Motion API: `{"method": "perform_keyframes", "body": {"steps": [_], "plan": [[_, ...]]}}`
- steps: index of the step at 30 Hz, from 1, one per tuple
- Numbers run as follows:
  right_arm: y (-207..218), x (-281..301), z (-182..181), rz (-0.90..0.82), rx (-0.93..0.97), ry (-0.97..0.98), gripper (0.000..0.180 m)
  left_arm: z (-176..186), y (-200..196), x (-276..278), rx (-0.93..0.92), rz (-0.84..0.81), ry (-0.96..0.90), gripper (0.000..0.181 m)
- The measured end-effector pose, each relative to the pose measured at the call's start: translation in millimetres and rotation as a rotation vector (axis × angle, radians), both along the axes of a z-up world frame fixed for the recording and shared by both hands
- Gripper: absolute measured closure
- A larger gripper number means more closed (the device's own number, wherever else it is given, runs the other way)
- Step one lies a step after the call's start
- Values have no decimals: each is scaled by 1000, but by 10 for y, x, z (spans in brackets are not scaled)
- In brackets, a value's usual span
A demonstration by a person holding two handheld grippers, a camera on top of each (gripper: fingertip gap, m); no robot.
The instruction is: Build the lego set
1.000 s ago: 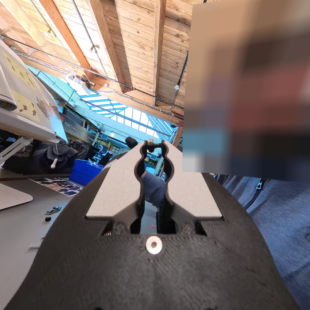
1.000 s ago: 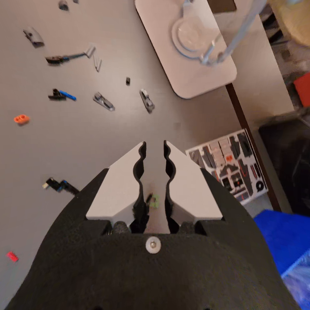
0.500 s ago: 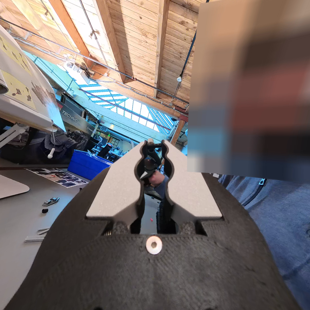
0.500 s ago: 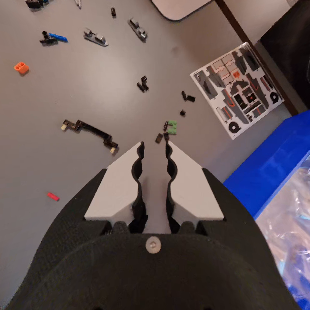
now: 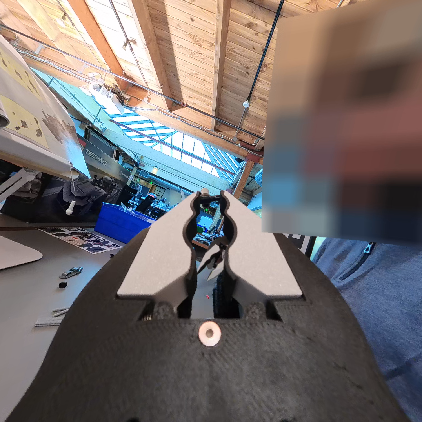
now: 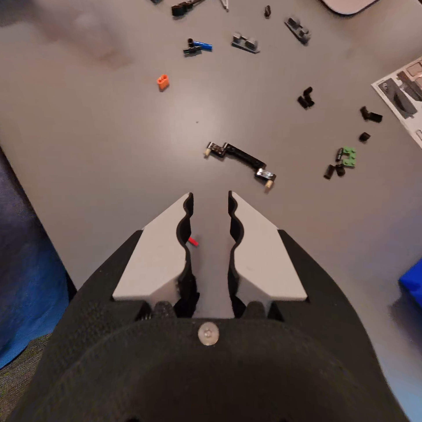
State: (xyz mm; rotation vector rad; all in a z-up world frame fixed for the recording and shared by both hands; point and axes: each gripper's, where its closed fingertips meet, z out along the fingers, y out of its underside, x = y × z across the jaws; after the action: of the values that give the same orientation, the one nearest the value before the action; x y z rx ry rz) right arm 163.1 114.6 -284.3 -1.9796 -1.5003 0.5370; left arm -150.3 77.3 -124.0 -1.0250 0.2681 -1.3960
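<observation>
Grey surface (image 6: pixel 114 137) littered with loose lego parts: orange brick (image 6: pixel 163 82), blue pin with black connector (image 6: pixel 197 46), two grey plates (image 6: pixel 245 43), green plate (image 6: pixel 349 157) among small black pins, sticker sheet (image 6: pixel 402 96) at the right edge, blue bin (image 5: pixel 121 222) beyond. Long black beam assembly (image 6: pixel 239 159) lies just ahead of the right claw (image 6: pixel 210 194), nothing between them. Right claw jaws apart, empty, above the surface; small red pin (image 6: pixel 193 241) shows on the surface between its fingers. Left claw (image 5: pixel 210 195) tilted up toward the ceiling, tips clamped on a small black lego piece with tan pin (image 5: pixel 206 195).
</observation>
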Motion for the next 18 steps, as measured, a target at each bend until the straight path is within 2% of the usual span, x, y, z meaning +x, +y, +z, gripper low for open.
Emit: {"method": "perform_keyframes", "body": {"steps": [8, 13, 18], "plan": [[-178, 169, -82, -27, -35, -7, 152, 47, -108, -97, 23, 27, 12, 167], [-214, 429, -290, -51, -51, -78, 155, 35, -130, -144, 24, 42, 17, 167], [-249, 425, -441, -15, -33, -119, 161, 37, -156, -163, 31, 56, 37, 167]]}}
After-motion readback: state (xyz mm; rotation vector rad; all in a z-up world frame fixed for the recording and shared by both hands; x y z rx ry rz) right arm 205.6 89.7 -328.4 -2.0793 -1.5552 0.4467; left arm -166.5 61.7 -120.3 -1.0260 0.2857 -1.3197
